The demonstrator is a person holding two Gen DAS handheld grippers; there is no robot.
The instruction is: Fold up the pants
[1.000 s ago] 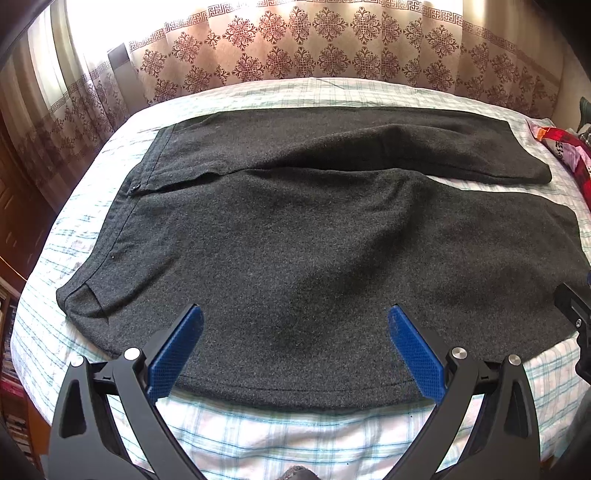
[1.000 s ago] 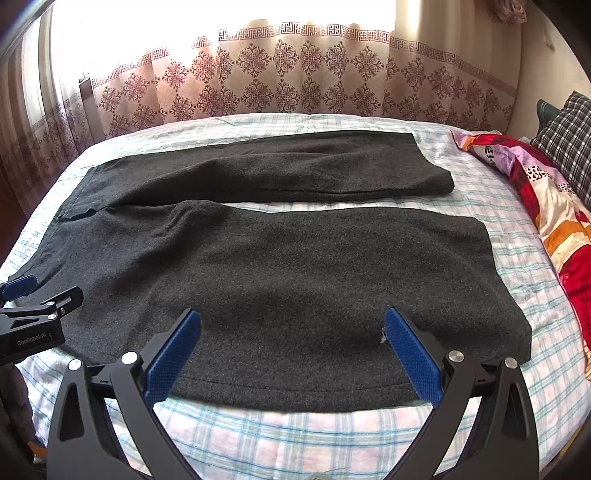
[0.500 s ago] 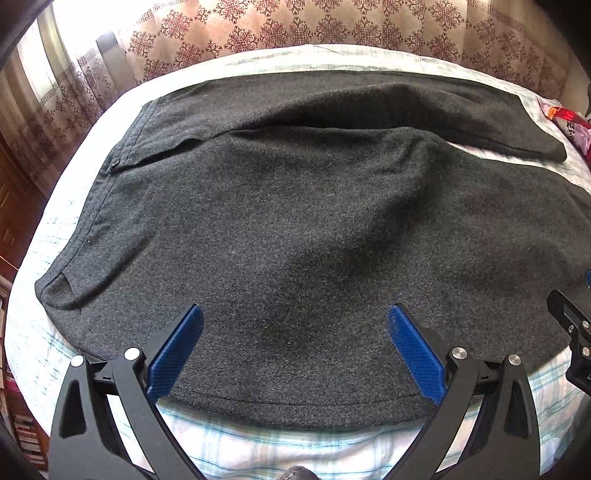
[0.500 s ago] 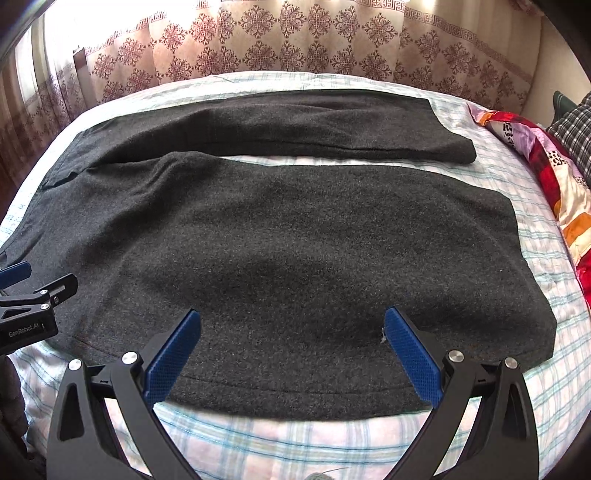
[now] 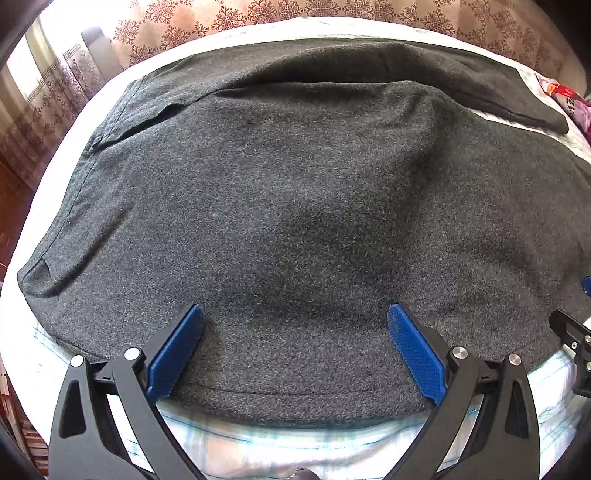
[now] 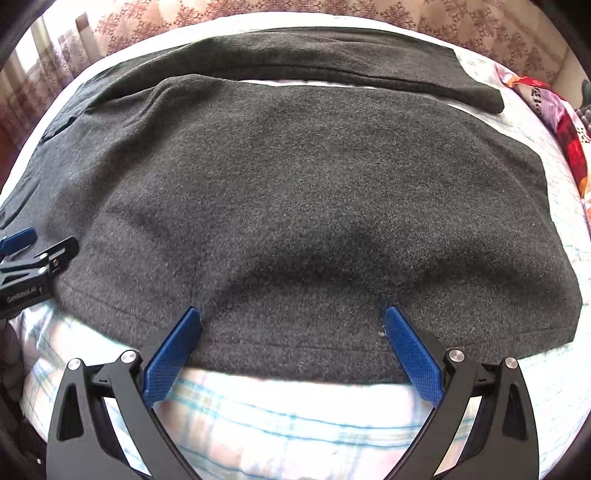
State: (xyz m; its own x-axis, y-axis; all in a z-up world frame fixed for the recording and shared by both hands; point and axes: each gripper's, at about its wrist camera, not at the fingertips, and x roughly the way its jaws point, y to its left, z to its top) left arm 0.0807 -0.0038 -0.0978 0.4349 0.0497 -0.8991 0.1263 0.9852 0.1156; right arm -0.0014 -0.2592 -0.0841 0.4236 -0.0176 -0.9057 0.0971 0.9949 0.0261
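Looking down at dark grey wool-ish pants [image 5: 295,206] lying spread flat across a bed with a pale plaid sheet [image 6: 280,424], both legs stretching off to the right, far leg [image 6: 332,62] sitting apart from the near one with a sliver of sheet showing between them. Waistband end pointing left, with a pocket opening [image 5: 44,269] gaping a bit at the near-left corner. Left gripper [image 5: 295,332] hovering low over the near hem edge of the near leg, jaws spread wide, blue pads [image 5: 173,354] straddling the fabric edge but gripping nothing. Right gripper [image 6: 291,332] doing pretty much the same thing further along that near edge toward the cuff, spread wide too, pads [image 6: 413,354] seeming to press right down at the cloth, nothing pinched between them; hard to say for sure whether touching or just above. Each tool peeking into the other's view: right one at the far right edge of the left camera, left one [image 6: 33,266] at the left edge of the right camera. Patterned curtain [image 5: 369,11] hanging behind the bed, and a bright red and orange blanket [image 6: 565,133] bunching up at the right side, just beside the cuffs.
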